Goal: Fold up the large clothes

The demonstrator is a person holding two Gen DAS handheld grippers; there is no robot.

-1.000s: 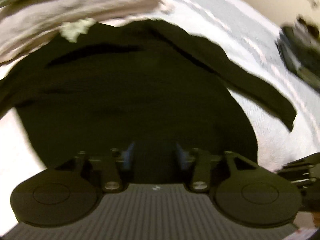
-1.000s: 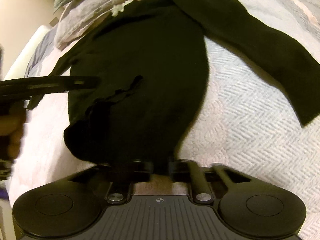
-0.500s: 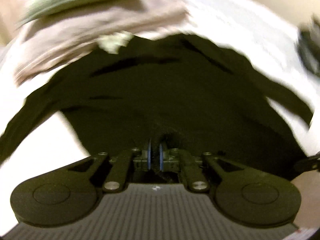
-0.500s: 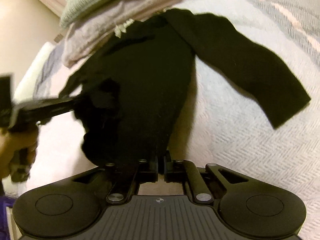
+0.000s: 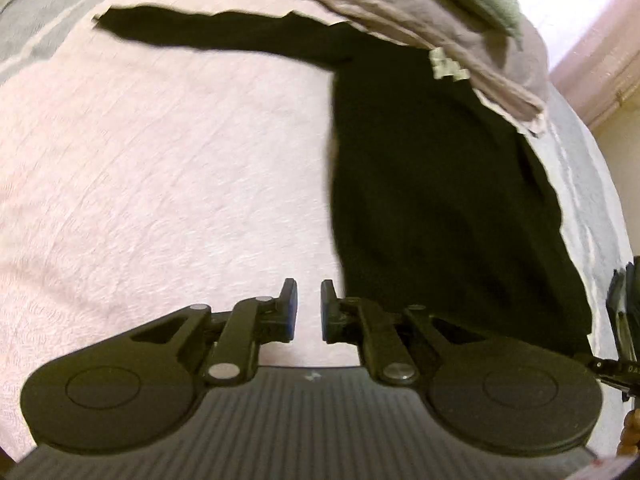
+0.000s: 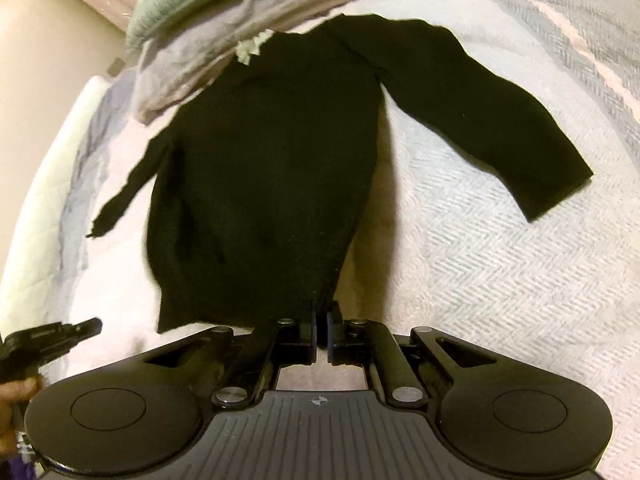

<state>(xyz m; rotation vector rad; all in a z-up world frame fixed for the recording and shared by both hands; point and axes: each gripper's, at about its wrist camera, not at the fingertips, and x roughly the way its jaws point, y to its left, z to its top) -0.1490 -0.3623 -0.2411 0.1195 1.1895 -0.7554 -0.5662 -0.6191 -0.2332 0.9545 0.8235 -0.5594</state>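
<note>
A black long-sleeved sweater (image 6: 272,168) lies flat on the bed with its collar far from me. One sleeve (image 6: 480,120) spreads out to the right. My right gripper (image 6: 321,328) is shut on the sweater's near hem at its right corner. My left gripper (image 5: 309,304) is open with nothing between its fingers, over bare bedspread just left of the sweater (image 5: 440,200). The other sleeve (image 5: 200,36) stretches away to the left in that view. In the right wrist view the left gripper (image 6: 52,340) sits at the lower left, beside the hem's left corner.
A pile of beige and green clothes (image 6: 224,28) rests on the sweater's collar end. The pale herringbone bedspread (image 6: 500,280) lies open on both sides. A person's hand (image 6: 16,392) holds the left gripper. The bed's left edge (image 6: 36,200) meets a cream wall.
My left gripper, shut on the hem half a second ago, has opened and swung left off the sweater. The bunched hem now lies flatter. The right gripper keeps its hold.
</note>
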